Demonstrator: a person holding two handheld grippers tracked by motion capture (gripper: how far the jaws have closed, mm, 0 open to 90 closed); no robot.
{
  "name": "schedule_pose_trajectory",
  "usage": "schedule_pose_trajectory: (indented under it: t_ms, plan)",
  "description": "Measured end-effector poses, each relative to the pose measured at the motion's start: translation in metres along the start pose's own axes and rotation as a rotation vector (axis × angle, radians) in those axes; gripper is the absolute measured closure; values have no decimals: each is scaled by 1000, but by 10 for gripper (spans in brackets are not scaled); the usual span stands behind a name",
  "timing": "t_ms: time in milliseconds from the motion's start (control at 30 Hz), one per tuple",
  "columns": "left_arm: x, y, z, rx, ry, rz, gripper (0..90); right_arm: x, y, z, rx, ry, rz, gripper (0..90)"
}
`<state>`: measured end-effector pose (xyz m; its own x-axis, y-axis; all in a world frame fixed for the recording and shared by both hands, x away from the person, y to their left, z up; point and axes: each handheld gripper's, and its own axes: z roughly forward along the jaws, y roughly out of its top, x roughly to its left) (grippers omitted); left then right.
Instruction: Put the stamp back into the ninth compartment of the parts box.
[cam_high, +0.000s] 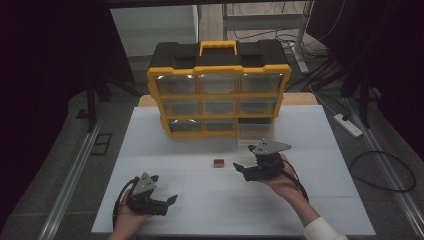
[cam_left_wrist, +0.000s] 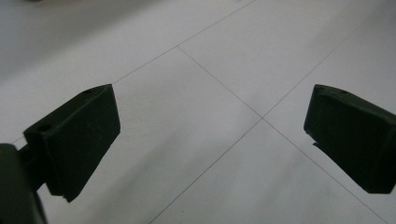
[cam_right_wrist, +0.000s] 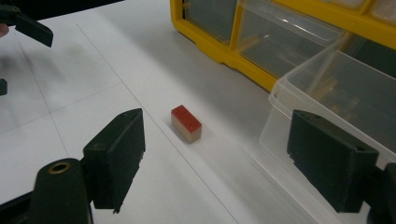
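From above, your right gripper (cam_high: 243, 165) sits just right of the small red block (cam_high: 218, 162) on the white table (cam_high: 320, 150), jaws spread, nothing held; your left gripper (cam_high: 170, 199) rests near the front edge. Along the left gripper (cam_left_wrist: 212, 123), jaws apart over bare table. Along the right gripper (cam_right_wrist: 217, 154), block (cam_right_wrist: 186, 122) lies ahead, beside the pulled-out clear drawer (cam_right_wrist: 327, 88) of the yellow organizer (cam_right_wrist: 224, 46)

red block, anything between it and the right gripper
Nothing visible. The red block lies alone on the white table, and bare surface runs from it to the right gripper, whose jaws are open and aimed at it.
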<state>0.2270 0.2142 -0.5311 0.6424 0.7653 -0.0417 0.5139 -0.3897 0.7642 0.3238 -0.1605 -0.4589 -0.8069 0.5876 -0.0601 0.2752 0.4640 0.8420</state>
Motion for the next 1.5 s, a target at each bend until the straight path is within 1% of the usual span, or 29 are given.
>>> schedule_pose_trajectory:
  t_ms: [167,300,667,767,833,900,1267,1500]
  plan:
    - [0,0,0,0,-1,1,38,2,6,5,-2,18,-6,196]
    - [0,0,0,-1,-1,-1,38,3,8,7,-3,22,-6,196]
    - [0,0,-1,-3,-3,1,39,7,13,20,15,42,-18,196]
    - [0,0,-1,-3,-3,1,39,8,14,23,16,58,-13,196]
    - [0,0,-1,-3,-3,1,39,9,15,23,15,59,-13,196]
    - [0,0,-1,-3,-4,2,39,10,17,24,7,73,-16,196]
    - [-1,0,-1,-2,-8,5,40,12,18,33,20,84,-26,196]
    - [-1,0,-1,-2,-8,6,42,14,22,39,19,101,-36,200]
